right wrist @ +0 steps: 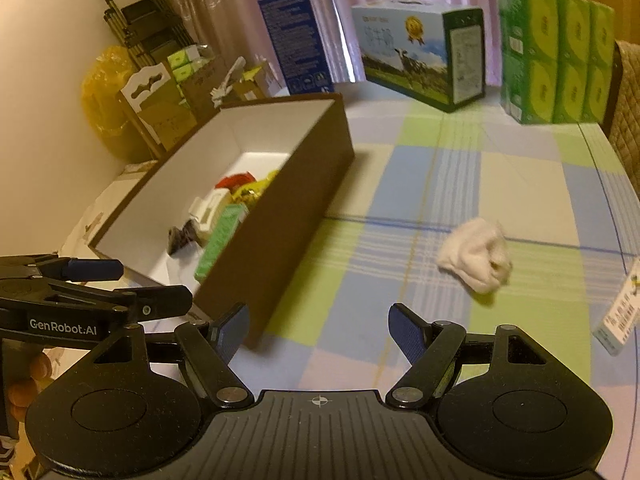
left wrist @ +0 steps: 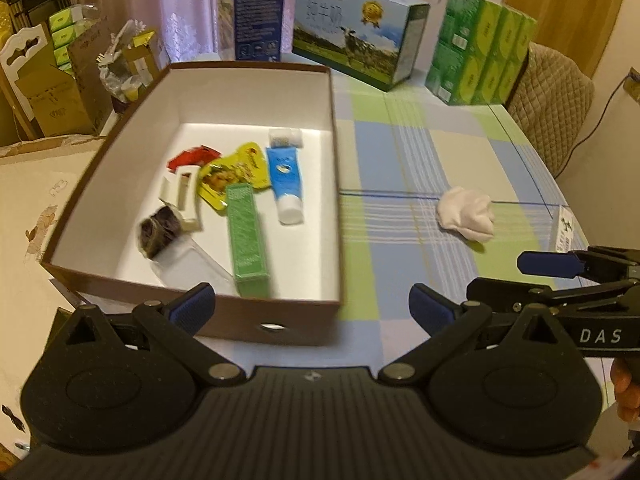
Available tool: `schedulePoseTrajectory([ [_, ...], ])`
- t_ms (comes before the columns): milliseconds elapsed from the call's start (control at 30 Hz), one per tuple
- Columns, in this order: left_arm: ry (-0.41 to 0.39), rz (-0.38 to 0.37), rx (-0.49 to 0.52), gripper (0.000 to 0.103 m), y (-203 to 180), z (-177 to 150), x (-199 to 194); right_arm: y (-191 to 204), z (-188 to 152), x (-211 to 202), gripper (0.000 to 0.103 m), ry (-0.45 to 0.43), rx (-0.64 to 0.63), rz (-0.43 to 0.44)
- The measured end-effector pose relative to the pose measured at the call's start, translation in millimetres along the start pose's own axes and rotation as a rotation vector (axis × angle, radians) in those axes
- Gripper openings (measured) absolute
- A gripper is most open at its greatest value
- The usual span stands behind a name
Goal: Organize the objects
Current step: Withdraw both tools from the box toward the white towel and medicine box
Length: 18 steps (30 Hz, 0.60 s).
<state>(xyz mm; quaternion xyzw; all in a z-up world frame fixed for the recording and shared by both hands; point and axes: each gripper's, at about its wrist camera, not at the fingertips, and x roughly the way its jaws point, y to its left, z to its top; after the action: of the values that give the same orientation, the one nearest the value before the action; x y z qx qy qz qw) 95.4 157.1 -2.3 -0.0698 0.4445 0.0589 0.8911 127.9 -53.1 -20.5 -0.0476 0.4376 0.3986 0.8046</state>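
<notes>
Both tongs spread wide, holding nothing: left tongs [left wrist: 312, 312] at the box [left wrist: 334, 184] front wall, right tongs [right wrist: 319, 330] over the table [right wrist: 360, 280]. White cloth [right wrist: 476, 260] lies at 2 o'clock, well apart from box. Likely next: right tongs reach, pinch cloth, carry to box.

Dim warm light, fisheye-warped, slightly blurred
</notes>
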Motion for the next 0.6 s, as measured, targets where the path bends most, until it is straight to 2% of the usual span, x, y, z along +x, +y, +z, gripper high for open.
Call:
schedulePoseTrajectory([
  [600, 0.087, -0.052, 0.060, 0.102, -86.7, -7.3, 30.0, -79.7, -25.3, -31.4, 0.074, 0.044, 0.090, -0.075],
])
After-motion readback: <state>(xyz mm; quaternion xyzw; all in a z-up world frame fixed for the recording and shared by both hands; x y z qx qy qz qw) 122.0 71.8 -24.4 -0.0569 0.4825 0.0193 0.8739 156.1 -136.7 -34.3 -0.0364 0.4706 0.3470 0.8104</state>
